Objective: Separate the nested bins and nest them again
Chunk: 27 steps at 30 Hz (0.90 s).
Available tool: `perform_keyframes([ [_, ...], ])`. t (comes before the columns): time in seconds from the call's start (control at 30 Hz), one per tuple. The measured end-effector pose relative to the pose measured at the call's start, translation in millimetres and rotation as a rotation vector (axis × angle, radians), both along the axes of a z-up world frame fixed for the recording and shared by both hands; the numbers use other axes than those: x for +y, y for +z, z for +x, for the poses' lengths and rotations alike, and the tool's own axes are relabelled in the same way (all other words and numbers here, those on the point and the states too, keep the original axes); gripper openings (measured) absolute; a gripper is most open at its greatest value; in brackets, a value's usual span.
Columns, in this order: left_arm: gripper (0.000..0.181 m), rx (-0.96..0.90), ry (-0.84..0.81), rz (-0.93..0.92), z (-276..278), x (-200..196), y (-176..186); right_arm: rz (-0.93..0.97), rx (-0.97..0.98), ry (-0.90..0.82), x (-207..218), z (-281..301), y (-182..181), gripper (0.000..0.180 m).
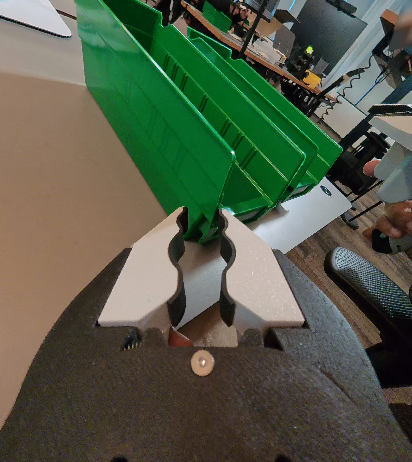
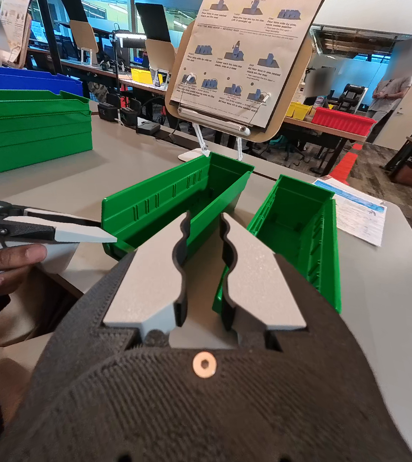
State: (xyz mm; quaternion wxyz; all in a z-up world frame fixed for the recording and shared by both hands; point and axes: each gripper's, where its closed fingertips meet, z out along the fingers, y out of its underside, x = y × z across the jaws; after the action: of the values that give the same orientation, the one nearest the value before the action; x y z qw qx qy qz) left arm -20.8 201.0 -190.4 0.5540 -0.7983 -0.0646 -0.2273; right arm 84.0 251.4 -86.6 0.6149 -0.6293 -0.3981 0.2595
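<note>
Two long green bins lie side by side on the tan table. The left bin [image 1: 155, 120] [image 2: 175, 200] and the right bin [image 1: 287, 112] [image 2: 294, 225] are both empty and apart. My left gripper [image 1: 203, 212] is open, and the left bin's near corner sits between its fingertips. It also shows in the right wrist view [image 2: 106, 231] at that corner. My right gripper [image 2: 205, 217] is open and empty, above the near end of the gap between the two bins. Its grey body [image 1: 404, 180] shows held in a hand. A stack of nested green bins [image 2: 32, 130] stands at the far left.
An instruction board on a stand [image 2: 239, 62] rises behind the bins. A printed sheet [image 2: 359, 220] lies at the table's right. Black devices [image 2: 115, 112] sit at the back. A mesh chair [image 1: 374, 287] is beside the table's edge. Blue bins [image 2: 25, 80] stand farther back.
</note>
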Motion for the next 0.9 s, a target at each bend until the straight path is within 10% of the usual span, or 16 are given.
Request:
perform_keyframes([
  [0.27,0.026,-0.014,-0.029,-0.004,4.6,-0.7,-0.7,-0.005,0.022,0.02,-3.9,-2.0,2.4,0.02],
  [0.53,0.073,0.065,-0.145,-0.174,4.8,-30.1,-14.3,-0.072,0.102,0.114,-20.2,-16.1,3.0,0.02],
  [0.9,0.11,0.47,0.38,-0.293,-279.7,-77.3,126.0,-0.319,0.237,0.475,-102.3,-62.2,0.0,0.024],
])
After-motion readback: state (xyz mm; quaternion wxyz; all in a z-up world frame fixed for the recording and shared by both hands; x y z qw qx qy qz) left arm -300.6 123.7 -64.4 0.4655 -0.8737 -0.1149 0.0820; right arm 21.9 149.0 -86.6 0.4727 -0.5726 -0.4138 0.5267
